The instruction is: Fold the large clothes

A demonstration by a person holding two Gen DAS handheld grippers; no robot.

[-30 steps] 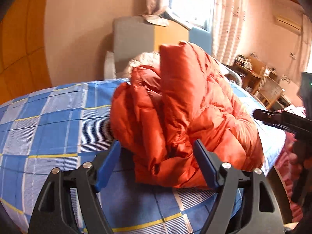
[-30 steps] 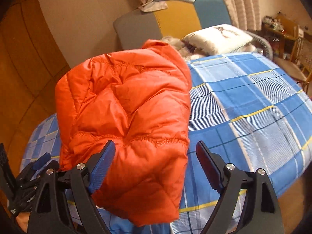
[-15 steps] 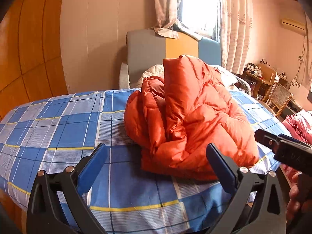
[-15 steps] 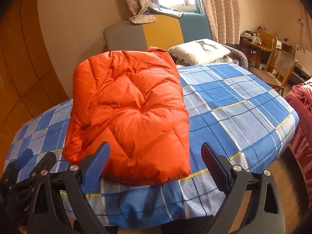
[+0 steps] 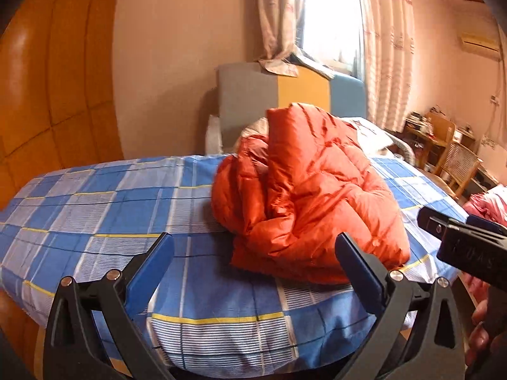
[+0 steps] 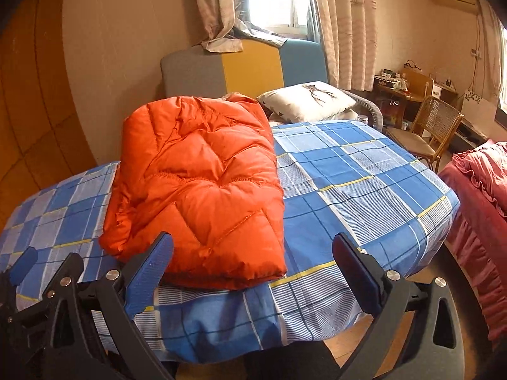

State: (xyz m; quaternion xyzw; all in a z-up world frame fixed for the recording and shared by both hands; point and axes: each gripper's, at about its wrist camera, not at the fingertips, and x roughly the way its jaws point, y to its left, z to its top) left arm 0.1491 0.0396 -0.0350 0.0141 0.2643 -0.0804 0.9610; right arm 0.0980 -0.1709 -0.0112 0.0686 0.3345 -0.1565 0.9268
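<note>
A folded orange puffer jacket (image 5: pixel 304 202) lies on a bed with a blue plaid sheet (image 5: pixel 95 202). It also shows in the right wrist view (image 6: pixel 199 183), folded into a thick rectangle near the bed's front left. My left gripper (image 5: pixel 253 269) is open and empty, held back from the bed's near edge, apart from the jacket. My right gripper (image 6: pixel 252 269) is open and empty, also off the near edge. The right gripper also shows at the right edge of the left wrist view (image 5: pixel 465 237); the left gripper shows at the lower left of the right wrist view (image 6: pixel 25 269).
A grey, yellow and blue headboard (image 6: pixel 240 69) and a white pillow (image 6: pixel 307 101) sit at the bed's far end. A wicker chair (image 6: pixel 424 133) and cluttered desk (image 6: pixel 396 85) stand at right. A red ruffled cover (image 6: pixel 478 202) lies beside the bed. Wood panelling (image 5: pixel 47 95) at left.
Both grippers have drawn back from the jacket and away from the bed, staying open. The jacket rests folded on the sheet, no longer between the jaws.
</note>
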